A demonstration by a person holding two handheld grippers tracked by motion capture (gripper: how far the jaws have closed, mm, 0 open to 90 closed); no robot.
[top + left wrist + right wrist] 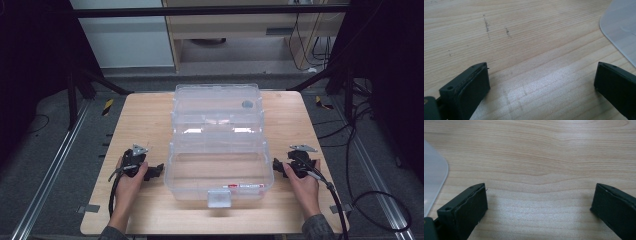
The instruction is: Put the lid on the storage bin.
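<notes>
The clear plastic storage box (219, 155) sits at the centre of the wooden table (145, 120), its transparent lid (217, 102) standing open behind it and a grey latch (219, 198) on the near wall. A small round dark object (247, 104) shows at the lid's upper right. The left gripper (156, 171) rests on the table just beside the box's left wall; the right gripper (278, 166) rests just beside the right wall. Both sets of jaws stand wide apart with nothing but bare wood between them. The step in hand appears to be an approach to the box. For a good result, bring both grippers in level and together, and keep the thin walls from flexing.
</notes>
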